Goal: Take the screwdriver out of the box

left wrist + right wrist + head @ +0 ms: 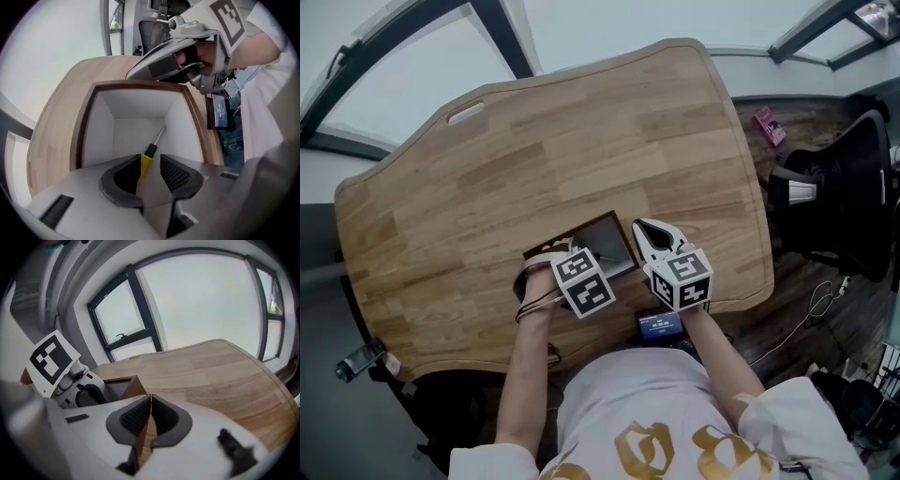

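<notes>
- Left gripper [149,158] held steeply nose-down over open top of box [102,126]. Jaws parted, nothing clamped.
- Screwdriver [146,162] seen inside box. Yellow handle framed between parted jaws, close against left one; contact not made out. Metal shaft aimed toward far right inner corner of box.
- Wooden table [581,141] seen under box.
- Right gripper [150,401] placed at right side of box. Jaws clenched on thin brown wall of box, wall edge pinched between ribbed pads.
</notes>
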`<state>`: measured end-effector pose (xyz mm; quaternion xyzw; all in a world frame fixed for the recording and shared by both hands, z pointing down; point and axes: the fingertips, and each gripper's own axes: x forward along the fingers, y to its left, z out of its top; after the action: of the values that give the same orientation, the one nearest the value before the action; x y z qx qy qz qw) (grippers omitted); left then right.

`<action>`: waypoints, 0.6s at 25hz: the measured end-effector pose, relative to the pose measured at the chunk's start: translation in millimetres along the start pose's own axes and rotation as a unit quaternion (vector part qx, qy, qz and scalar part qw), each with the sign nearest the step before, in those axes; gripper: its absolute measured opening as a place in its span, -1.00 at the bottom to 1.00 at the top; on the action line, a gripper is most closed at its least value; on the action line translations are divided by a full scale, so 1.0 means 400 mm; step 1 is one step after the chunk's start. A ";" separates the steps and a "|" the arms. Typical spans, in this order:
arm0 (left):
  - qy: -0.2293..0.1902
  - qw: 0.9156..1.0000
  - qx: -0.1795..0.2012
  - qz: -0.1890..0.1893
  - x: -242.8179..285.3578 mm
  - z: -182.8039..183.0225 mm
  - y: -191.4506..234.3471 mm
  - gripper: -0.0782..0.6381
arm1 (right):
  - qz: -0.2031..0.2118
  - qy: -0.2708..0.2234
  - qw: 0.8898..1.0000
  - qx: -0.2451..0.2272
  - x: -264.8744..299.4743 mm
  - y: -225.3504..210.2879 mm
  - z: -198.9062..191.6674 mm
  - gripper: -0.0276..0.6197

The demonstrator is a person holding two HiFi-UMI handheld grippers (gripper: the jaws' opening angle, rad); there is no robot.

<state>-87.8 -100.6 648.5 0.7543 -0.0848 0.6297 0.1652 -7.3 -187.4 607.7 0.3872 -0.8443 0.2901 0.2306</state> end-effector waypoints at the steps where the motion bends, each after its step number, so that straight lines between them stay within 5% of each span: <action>1: -0.001 1.000 0.003 -0.002 0.000 0.002 -0.001 -0.40 | 0.000 0.000 1.000 0.000 0.001 -0.002 0.001 -0.82; 15: 0.003 1.000 -0.003 -0.001 0.046 0.009 0.004 -0.34 | -0.006 0.001 1.000 0.011 -0.012 -0.016 -0.006 -0.82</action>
<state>-81.4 -102.0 666.2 0.7520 -0.0849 0.6316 0.1683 0.9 -186.5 608.6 0.3941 -0.8385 0.2987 0.2290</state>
